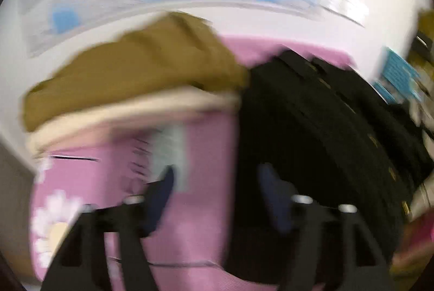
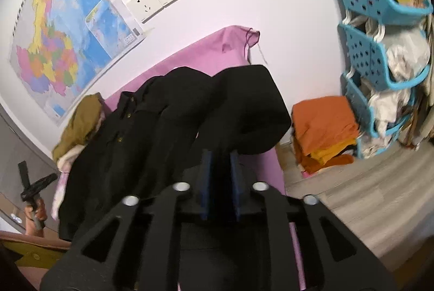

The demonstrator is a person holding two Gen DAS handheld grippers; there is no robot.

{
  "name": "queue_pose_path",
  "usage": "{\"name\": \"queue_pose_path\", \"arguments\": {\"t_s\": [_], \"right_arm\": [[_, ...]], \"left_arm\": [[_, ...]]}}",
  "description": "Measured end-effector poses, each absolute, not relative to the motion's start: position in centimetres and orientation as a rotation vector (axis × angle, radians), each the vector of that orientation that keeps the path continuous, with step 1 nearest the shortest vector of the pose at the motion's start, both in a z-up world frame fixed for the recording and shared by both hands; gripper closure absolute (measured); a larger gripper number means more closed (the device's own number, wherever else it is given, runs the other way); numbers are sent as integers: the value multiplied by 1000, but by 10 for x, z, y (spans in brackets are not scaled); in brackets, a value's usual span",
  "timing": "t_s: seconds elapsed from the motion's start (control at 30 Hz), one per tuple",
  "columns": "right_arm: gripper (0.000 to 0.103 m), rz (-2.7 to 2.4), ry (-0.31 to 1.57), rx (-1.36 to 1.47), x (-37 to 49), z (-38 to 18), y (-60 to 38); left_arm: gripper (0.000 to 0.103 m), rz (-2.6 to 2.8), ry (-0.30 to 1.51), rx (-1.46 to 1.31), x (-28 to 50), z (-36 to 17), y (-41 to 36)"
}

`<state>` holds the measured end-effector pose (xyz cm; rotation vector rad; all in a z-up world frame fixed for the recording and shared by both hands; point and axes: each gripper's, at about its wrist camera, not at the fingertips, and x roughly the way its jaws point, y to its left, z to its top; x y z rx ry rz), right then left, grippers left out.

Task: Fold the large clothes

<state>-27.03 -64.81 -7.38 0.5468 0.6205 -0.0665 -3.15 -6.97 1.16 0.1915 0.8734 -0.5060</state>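
Your right tool [image 2: 219,179] is sitting at the lower centre of the right wrist view with its fingers [image 2: 207,182] drawn close, pinching a fold of the black shirt [image 2: 152,133]. That garment is lying across the pink bed sheet [image 2: 217,52] in mid-frame, with its upper part bunching up in front of the tool. Your left tool [image 1: 214,196], low in the badly blurred left wrist view, is standing with its fingers wide apart and gripping nothing, hovering over the sheet beside the shirt's left edge. An olive garment [image 1: 135,73] is lying at centre left. A wall map [image 2: 62,27] is hanging at upper left, a blue rack [image 2: 379,46] is standing at right, and orange folded clothes [image 2: 322,125] are stacked beside it.
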Motion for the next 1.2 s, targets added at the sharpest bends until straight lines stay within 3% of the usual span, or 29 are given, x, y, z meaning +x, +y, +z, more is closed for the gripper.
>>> {"name": "queue_pose_path", "arguments": {"t_s": [0.07,0.13,0.2,0.37,0.43,0.5,0.57,0.7,0.83,0.93,1.0,1.03,1.13,1.2], "right_arm": [[59,-54,612,558,-270,-75,-646],[57,-53,609,570,-268,-79,-644],[57,-43,601,590,-267,-83,-644],[52,-18,580,625,-269,-91,-642],[52,-13,578,633,-269,-94,-642],[52,-9,579,639,-270,-96,-641],[52,-5,577,640,-271,-97,-640],[52,0,568,639,-275,-96,-640],[52,5,553,631,-278,-91,-640],[52,7,543,629,-281,-91,-638],[50,4,545,631,-281,-91,-638],[50,6,544,627,-281,-91,-637],[50,19,552,577,-282,-82,-626],[50,67,544,543,-283,-73,-614]], "left_arm": [[35,-582,909,201,-45,-2,-82],[32,-641,935,205,-59,-14,-86],[21,-655,930,244,-78,-21,-91],[16,-702,961,278,-107,-36,-100],[27,-656,953,326,-108,-45,-108],[66,-575,962,345,-103,-50,-108],[90,-530,958,307,-94,-45,-96],[96,-337,829,349,-78,0,-77],[97,-117,692,413,-52,51,-53],[91,-16,682,507,-38,44,-58],[66,171,689,687,-27,11,-70],[65,203,727,724,-23,-7,-73],[65,-24,863,549,-32,-19,-66],[56,-214,848,338,-46,0,-52]]}}
